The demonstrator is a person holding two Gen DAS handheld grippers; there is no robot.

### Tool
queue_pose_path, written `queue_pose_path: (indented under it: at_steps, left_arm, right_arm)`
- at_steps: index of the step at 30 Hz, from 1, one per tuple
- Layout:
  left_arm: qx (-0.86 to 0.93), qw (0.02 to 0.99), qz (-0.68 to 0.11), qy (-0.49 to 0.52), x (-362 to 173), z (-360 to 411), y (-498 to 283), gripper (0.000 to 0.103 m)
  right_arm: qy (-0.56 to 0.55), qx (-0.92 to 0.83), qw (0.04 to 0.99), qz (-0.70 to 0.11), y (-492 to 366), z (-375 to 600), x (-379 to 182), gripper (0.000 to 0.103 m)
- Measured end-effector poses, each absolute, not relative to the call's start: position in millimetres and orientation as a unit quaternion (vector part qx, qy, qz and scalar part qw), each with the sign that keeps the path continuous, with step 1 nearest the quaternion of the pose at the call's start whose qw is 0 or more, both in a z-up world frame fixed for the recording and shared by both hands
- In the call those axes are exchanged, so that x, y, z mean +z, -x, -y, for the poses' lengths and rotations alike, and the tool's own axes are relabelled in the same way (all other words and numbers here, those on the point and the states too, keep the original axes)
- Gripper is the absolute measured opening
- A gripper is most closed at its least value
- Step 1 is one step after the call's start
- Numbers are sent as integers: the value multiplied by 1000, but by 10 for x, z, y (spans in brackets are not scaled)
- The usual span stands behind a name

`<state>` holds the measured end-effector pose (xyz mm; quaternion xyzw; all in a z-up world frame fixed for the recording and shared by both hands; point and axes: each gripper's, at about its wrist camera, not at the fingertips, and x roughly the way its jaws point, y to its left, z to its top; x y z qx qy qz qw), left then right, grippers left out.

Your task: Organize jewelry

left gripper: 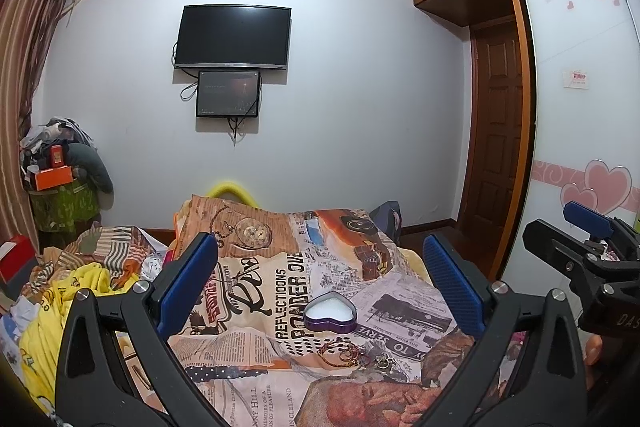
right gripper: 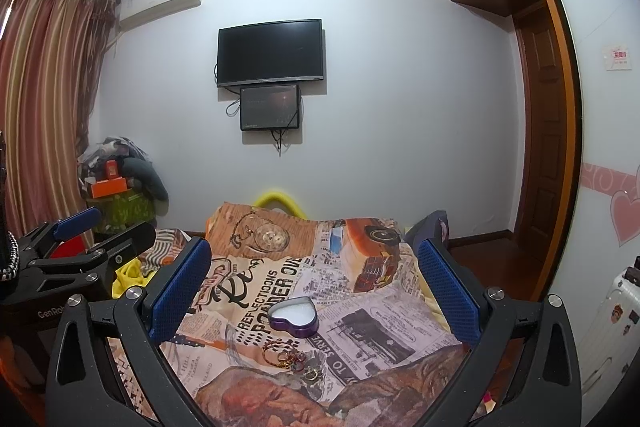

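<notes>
A purple heart-shaped tin (left gripper: 330,315) with a white lining stands open on the newspaper-print bedspread (left gripper: 400,307); it also shows in the right wrist view (right gripper: 295,316). A small heap of jewelry (left gripper: 348,352), red and gold bracelets and rings, lies just in front of the tin, also in the right wrist view (right gripper: 290,357). My left gripper (left gripper: 320,283) is open and empty above the bedspread, short of the tin. My right gripper (right gripper: 316,283) is open and empty beside it, and shows at the right edge of the left wrist view (left gripper: 576,227).
Crumpled yellow and striped clothes (left gripper: 80,287) lie on the left of the bed. A cluttered pile with an orange box (left gripper: 54,175) stands in the far left corner. A wardrobe (left gripper: 580,107) with heart decals stands at the right. A white suitcase (right gripper: 608,327) is at the right.
</notes>
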<state>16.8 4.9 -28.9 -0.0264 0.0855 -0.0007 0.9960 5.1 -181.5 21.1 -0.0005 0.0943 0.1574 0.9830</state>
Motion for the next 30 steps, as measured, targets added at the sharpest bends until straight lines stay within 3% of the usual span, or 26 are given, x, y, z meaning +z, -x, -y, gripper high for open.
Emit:
queue_pose_path:
  at_steps: [30]
  left_arm:
    - [-4,996,-89,22,-234,-33,-150,103]
  right_arm:
    - [-1,158,983,-97,-60,1810,220,103]
